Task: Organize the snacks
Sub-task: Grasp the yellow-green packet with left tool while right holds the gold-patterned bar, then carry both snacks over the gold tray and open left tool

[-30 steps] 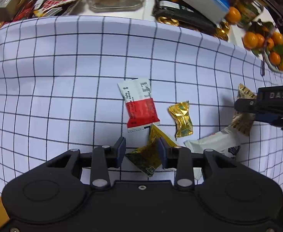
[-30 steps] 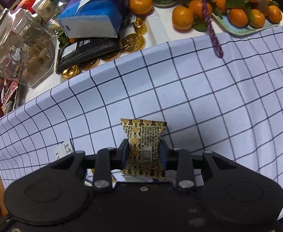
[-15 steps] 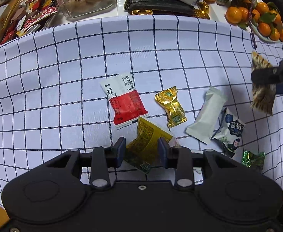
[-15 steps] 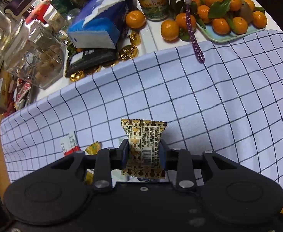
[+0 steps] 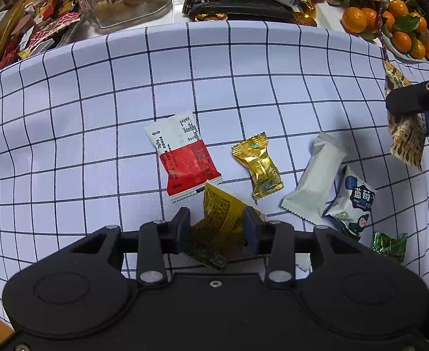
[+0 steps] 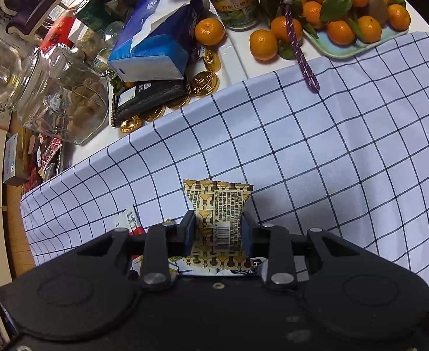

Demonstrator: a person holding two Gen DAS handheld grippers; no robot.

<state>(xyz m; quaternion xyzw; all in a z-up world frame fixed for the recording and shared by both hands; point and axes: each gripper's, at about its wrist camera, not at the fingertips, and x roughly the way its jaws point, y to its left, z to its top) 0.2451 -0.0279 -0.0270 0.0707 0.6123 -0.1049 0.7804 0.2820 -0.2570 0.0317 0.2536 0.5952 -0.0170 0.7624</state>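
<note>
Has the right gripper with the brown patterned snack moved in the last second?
Yes. The right gripper, shut on the brown patterned snack, has risen: in the left wrist view it now hangs above the white packet, toward the tangerines.

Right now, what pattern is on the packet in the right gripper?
Brown-and-tan geometric print on the packet, clearest in the right wrist view.

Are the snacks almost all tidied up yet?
Not yet. Nothing looks sorted: the red-white packet, gold candy, white bar, blueberry pack and green candy lie loose on the checked cloth. In hand: the right gripper pinches a brown patterned packet. The left gripper has just been opening around the yellow packet, apparently letting it go.
</note>
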